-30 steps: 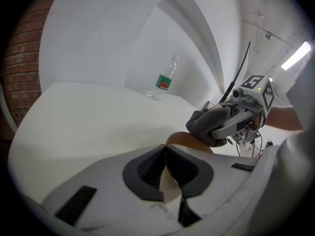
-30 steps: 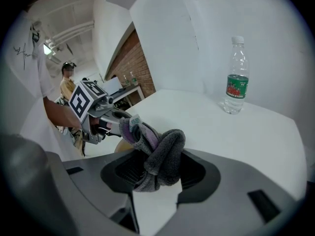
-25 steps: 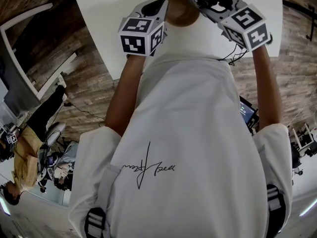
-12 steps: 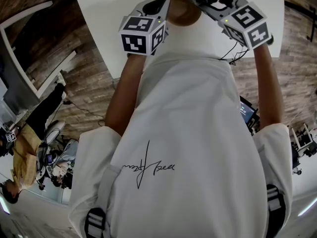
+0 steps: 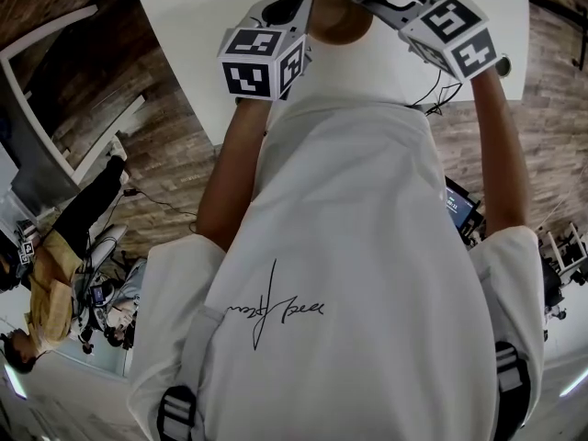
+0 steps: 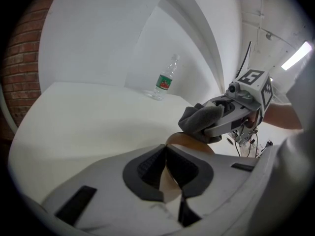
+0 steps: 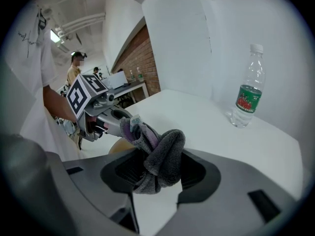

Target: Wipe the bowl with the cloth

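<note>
Pinching bowl (image 6: pixel 188 140) rim in left hand-held gripper (image 6: pixel 166 154), over counter (image 5: pixel 202 44) near its edge. Clamping bunched cloth (image 7: pixel 160 156) in right hand-held gripper (image 7: pixel 156 173), at bowl's rim. Advisable: press cloth firmly, sweep round inner wall, hold rim steady.
</note>
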A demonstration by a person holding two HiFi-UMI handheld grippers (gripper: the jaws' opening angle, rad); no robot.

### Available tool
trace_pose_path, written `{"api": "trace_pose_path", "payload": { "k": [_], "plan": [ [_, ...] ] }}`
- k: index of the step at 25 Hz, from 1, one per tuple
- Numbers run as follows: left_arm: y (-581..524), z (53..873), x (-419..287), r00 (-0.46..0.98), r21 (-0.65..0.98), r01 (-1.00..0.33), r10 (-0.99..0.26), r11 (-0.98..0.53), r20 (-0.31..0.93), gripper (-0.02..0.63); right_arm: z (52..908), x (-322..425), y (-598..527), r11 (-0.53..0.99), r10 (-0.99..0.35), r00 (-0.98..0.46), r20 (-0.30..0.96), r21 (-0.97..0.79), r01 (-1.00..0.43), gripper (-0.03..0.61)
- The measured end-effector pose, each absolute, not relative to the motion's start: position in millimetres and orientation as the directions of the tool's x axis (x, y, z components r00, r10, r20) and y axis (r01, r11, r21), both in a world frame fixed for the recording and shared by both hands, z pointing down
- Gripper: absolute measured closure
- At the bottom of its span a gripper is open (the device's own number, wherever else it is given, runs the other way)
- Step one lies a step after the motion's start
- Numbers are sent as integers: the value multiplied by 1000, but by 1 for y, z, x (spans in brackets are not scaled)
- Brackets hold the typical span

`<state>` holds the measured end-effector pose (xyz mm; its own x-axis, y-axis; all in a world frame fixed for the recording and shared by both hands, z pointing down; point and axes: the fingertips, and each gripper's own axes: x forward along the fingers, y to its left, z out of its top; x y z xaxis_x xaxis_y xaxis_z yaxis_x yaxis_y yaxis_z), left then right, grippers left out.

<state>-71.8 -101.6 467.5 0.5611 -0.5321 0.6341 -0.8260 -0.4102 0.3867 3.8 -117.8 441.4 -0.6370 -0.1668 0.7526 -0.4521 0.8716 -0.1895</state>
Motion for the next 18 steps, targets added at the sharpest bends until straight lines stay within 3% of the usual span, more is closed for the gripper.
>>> {"api": "trace_pose_path", "payload": {
  "k": [18],
  "plan": [
    [-111,469,-72,562,389,-825,-526,-409,638,599,443,-16,-130,925,-148,-604,783,-106,-364,397]
  ]
}}
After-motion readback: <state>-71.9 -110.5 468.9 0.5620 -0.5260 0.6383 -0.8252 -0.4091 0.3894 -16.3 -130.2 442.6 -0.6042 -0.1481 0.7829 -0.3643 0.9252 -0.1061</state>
